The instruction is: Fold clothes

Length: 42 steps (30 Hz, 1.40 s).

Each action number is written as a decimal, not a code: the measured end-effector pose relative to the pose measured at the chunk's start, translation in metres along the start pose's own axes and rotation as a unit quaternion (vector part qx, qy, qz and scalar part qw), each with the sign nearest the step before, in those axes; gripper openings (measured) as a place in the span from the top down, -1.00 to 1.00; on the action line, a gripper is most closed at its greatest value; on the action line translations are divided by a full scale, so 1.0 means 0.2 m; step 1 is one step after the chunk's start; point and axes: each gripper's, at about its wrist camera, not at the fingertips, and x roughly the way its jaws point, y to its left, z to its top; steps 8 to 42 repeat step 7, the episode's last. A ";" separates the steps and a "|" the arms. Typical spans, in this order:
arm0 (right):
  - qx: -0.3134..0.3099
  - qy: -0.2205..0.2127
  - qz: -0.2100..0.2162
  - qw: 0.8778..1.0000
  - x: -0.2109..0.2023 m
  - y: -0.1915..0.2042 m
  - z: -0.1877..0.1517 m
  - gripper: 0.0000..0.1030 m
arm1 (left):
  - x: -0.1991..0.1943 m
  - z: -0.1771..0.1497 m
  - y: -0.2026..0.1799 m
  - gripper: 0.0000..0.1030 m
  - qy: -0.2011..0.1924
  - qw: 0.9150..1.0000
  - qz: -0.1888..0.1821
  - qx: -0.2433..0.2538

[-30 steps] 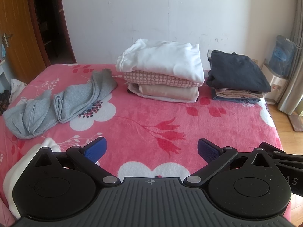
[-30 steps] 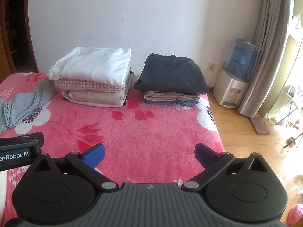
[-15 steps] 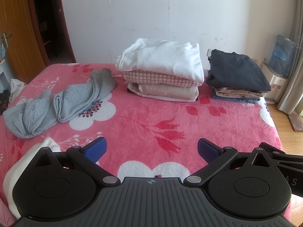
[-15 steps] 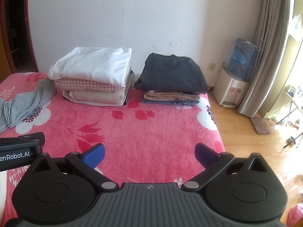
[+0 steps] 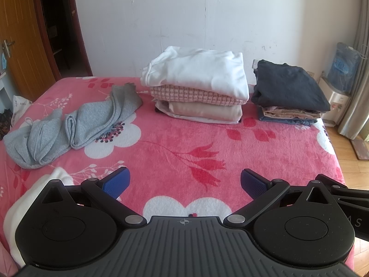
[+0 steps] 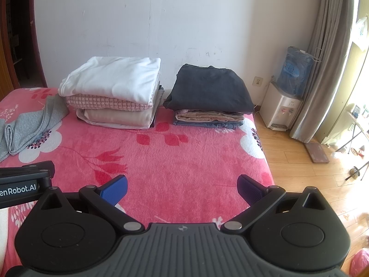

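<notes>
A pink floral bed [image 5: 184, 143] carries two folded stacks [image 5: 198, 87] by the wall, out of the way; the crumpled grey garment [image 5: 69, 127] waits at left. Left gripper [image 5: 183, 182] and right gripper [image 6: 182, 185] hover spread, empty.

Bright window daylight, fisheye-curved edges

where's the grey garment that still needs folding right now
In the left wrist view the grey garment lies crumpled on the bed's left side, left of the stack topped by white.
</notes>
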 end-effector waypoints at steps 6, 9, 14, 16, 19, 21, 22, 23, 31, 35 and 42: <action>0.000 0.002 -0.001 1.000 0.00 0.00 -0.01 -1.00 | 0.01 -0.01 0.00 -1.00 0.002 1.000 0.000 0.000; 0.000 0.002 -0.001 1.000 0.01 0.00 -0.01 -1.00 | 0.01 -0.01 0.00 -1.00 0.002 1.000 0.001 0.001; 0.000 0.002 -0.001 1.000 0.01 0.00 -0.01 -1.00 | 0.01 -0.01 0.00 -1.00 0.002 1.000 0.001 0.001; 0.000 0.002 -0.001 1.000 0.01 0.00 -0.01 -1.00 | 0.01 -0.01 0.00 -1.00 0.002 1.000 0.001 0.001; 0.000 0.002 -0.001 1.000 0.01 0.00 -0.01 -1.00 | 0.01 -0.01 0.00 -1.00 0.002 1.000 0.001 0.001; 0.000 0.002 -0.001 1.000 0.01 0.00 -0.01 -1.00 | 0.01 -0.01 0.00 -1.00 0.002 1.000 0.001 0.001; 0.000 0.002 -0.001 1.000 0.01 0.00 -0.01 -1.00 | 0.01 -0.01 0.00 -1.00 0.002 1.000 0.001 0.001; 0.000 0.002 -0.001 1.000 0.01 0.00 -0.01 -1.00 | 0.01 -0.01 0.00 -1.00 0.002 1.000 0.001 0.001; 0.000 0.002 -0.001 1.000 0.01 0.00 -0.01 -1.00 | 0.01 -0.01 0.00 -1.00 0.002 1.000 0.001 0.001; 0.000 0.002 -0.001 1.000 0.01 0.00 -0.01 -1.00 | 0.01 -0.01 0.00 -1.00 0.002 1.000 0.001 0.001; 0.000 0.002 -0.001 1.000 0.01 0.00 -0.01 -1.00 | 0.01 -0.01 0.00 -1.00 0.002 1.000 0.001 0.001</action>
